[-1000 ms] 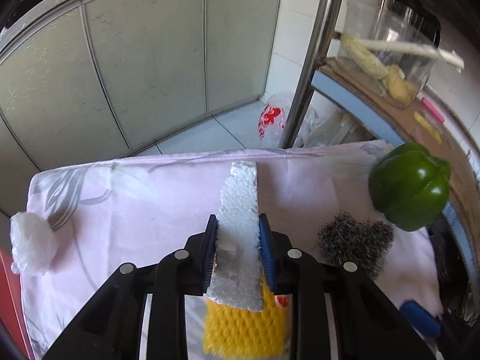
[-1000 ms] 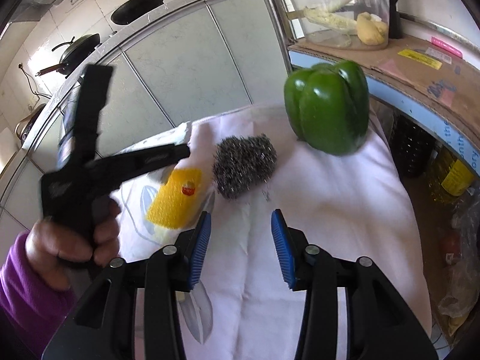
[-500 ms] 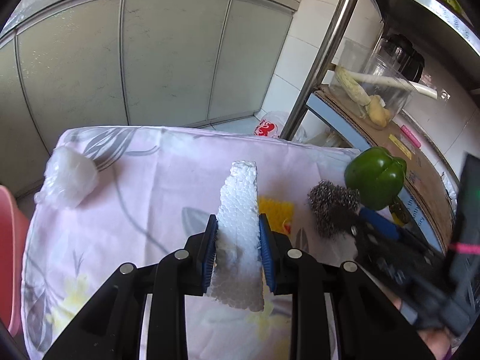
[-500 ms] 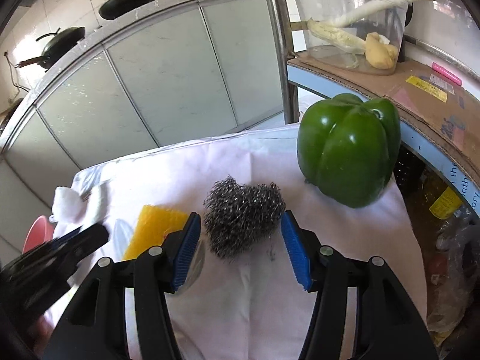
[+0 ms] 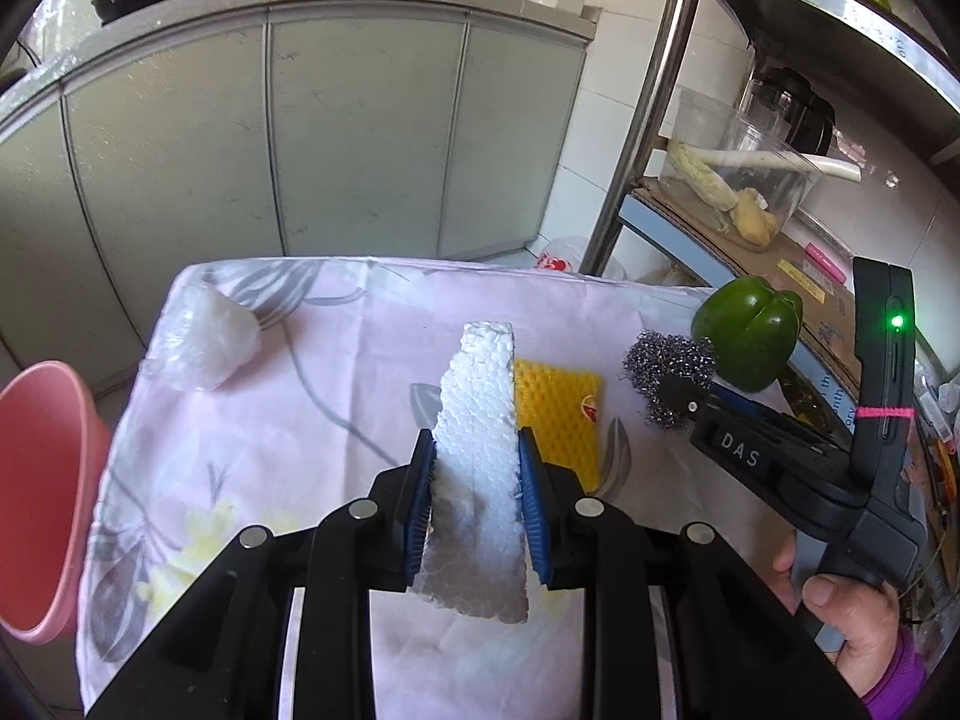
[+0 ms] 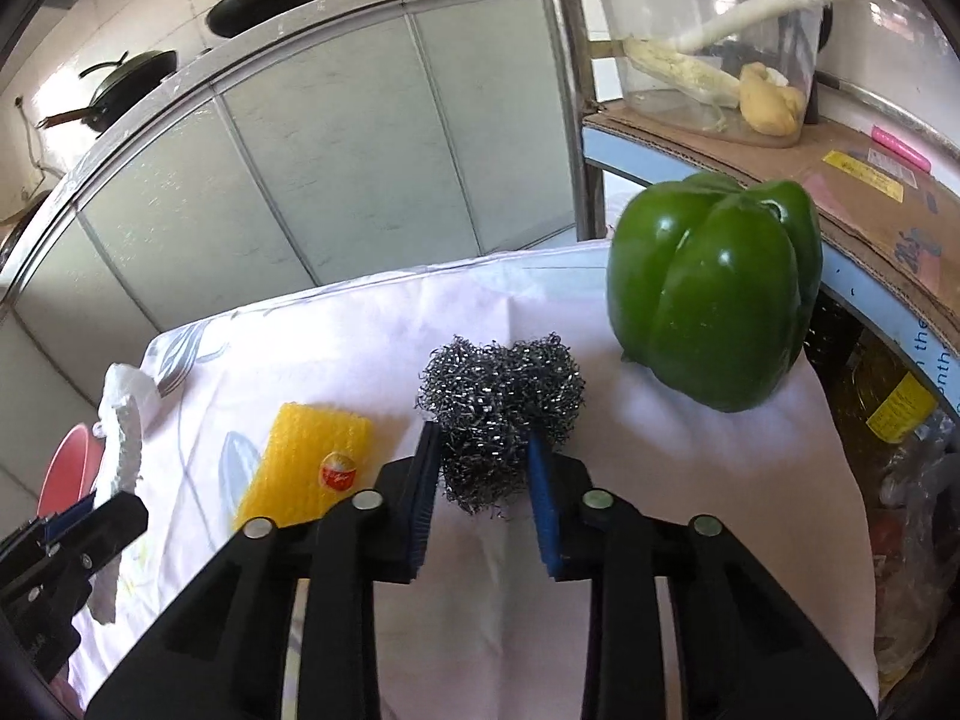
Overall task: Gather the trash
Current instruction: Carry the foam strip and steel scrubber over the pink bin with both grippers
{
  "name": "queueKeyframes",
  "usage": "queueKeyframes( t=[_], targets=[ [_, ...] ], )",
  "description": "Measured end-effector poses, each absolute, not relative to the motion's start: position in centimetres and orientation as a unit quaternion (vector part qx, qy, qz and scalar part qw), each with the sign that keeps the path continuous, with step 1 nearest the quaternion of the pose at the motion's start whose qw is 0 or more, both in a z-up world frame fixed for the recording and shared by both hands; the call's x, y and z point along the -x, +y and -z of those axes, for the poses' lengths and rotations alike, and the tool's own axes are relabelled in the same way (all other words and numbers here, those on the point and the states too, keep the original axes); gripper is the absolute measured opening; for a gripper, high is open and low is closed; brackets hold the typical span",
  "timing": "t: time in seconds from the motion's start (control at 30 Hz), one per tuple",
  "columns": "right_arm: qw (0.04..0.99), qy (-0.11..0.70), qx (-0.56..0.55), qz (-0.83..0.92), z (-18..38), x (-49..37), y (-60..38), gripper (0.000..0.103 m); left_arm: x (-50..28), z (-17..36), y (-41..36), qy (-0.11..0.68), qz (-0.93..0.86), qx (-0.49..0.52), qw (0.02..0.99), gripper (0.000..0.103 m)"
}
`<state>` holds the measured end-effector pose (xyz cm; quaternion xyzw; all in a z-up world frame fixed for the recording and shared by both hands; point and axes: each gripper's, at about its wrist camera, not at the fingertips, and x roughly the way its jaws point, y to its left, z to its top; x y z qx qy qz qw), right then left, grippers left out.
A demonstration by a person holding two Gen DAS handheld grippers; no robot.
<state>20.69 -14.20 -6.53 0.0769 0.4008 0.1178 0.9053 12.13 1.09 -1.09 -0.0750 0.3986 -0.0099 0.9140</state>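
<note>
Cloth (image 5: pixel 312 408) covers the table, trash scattered on it. Pink basin (image 5: pixel 42 480) waits at its edge, contents hidden. Left gripper (image 5: pixel 474 498) pinches a foam strip (image 5: pixel 480 420), probably bound there. Right gripper (image 6: pixel 483 480) has just been closing, its jaws squeezing the steel scourer (image 6: pixel 501 384) beside 1 green pepper (image 6: pixel 714 294).

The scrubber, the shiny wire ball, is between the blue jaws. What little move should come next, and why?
Probably lift it straight up a little. The right gripper has just been closing its jaws and now they pinch the scrubber, which rests on the cloth close to the pepper. A short lift would clear both before carrying it off.
</note>
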Motion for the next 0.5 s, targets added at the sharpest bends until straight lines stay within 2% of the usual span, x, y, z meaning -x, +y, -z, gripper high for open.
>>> queueKeyframes(
  t=[0.5],
  targets=[
    [0.912,0.360,-0.079,-0.181,1.8,-12.6,-13.0,0.025,-6.5,-1.0,3.8,0.373,-0.029,0.077,0.924,0.026]
  ],
)
